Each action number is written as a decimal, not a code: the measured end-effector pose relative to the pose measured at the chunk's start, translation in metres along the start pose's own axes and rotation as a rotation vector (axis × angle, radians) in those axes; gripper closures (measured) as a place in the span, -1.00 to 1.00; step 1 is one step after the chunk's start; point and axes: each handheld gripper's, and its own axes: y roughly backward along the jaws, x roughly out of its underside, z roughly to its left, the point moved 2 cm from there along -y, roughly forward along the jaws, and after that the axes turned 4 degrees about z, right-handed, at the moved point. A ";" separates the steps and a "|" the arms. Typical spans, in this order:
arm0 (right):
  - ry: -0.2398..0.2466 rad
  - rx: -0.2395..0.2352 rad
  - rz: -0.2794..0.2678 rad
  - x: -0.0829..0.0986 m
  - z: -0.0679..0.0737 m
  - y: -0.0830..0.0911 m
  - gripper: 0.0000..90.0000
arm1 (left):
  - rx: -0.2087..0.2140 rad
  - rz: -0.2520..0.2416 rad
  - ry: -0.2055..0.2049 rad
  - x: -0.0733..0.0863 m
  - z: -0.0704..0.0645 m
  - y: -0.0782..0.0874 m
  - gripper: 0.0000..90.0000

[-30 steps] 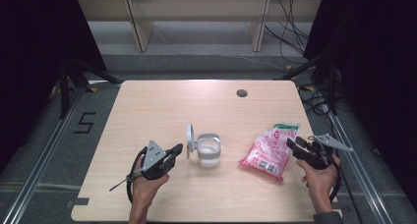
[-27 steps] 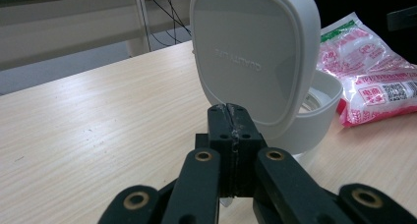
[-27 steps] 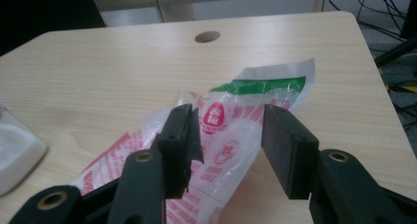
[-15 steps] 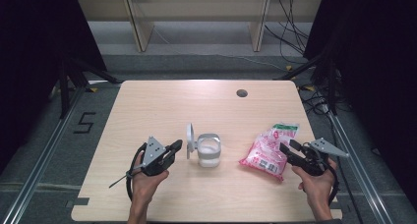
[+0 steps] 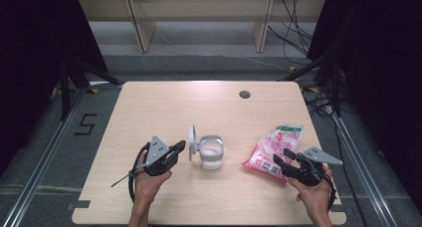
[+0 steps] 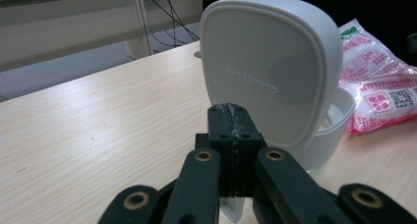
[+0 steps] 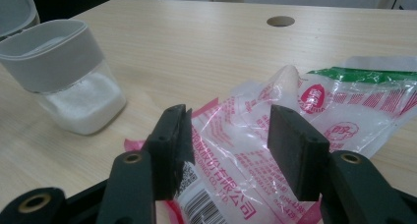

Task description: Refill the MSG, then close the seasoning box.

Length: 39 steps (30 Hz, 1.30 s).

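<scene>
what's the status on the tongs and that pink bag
Left tongs shut, at the open lid of the white container. Right tongs open over the pink bag, not gripping. Nothing in the way.

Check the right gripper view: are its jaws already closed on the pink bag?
No: the right gripper has its jaws standing apart with a clear gap, the pink bag lying on the table beyond and between them.

High view looks down; both gripper views close, sharing the container

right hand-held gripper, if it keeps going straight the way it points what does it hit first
Most likely the pink plastic bag: the right hand-held gripper has its jaws open with the bag lying just ahead of them, though depth is hard to judge.
</scene>
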 end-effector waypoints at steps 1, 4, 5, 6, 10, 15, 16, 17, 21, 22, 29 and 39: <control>0.027 0.018 0.000 0.000 -0.002 -0.001 0.11 | 0.000 0.001 -0.010 -0.001 0.000 0.000 0.99; 0.016 0.016 0.017 0.002 0.002 0.003 0.11 | 0.005 0.002 -0.027 -0.002 0.000 0.000 0.99; 0.017 0.005 0.013 0.003 0.003 0.004 0.11 | 0.003 0.002 -0.027 -0.002 0.000 0.000 0.99; 0.050 -0.012 -0.002 0.003 0.001 0.002 0.11 | 0.002 0.002 -0.028 -0.003 0.000 0.000 0.99; 0.036 -0.010 0.014 0.004 0.007 0.004 0.10 | 0.003 0.005 -0.026 -0.003 -0.001 -0.002 0.99; 0.069 -0.014 0.017 0.005 0.010 0.004 0.09 | -0.004 0.000 -0.030 -0.004 -0.001 -0.001 0.99; 0.080 -0.015 0.031 0.005 0.010 0.006 0.09 | -0.001 -0.004 -0.028 -0.004 -0.001 -0.001 0.99; 0.097 -0.004 0.033 0.005 0.010 0.006 0.08 | 0.002 -0.006 -0.028 -0.004 -0.001 -0.001 0.99; 0.069 -0.025 0.011 0.007 0.015 0.007 0.06 | 0.002 -0.010 -0.026 -0.005 0.000 0.001 0.99; 0.065 -0.022 0.012 0.008 0.017 0.008 0.06 | 0.001 -0.005 -0.030 -0.005 0.001 0.002 0.99; 0.072 -0.037 0.009 0.011 0.020 0.011 0.03 | 0.000 -0.016 -0.030 -0.009 0.000 0.003 0.99; 0.062 -0.040 0.026 0.016 0.029 0.016 0.03 | 0.011 -0.019 -0.051 -0.014 -0.005 0.002 0.99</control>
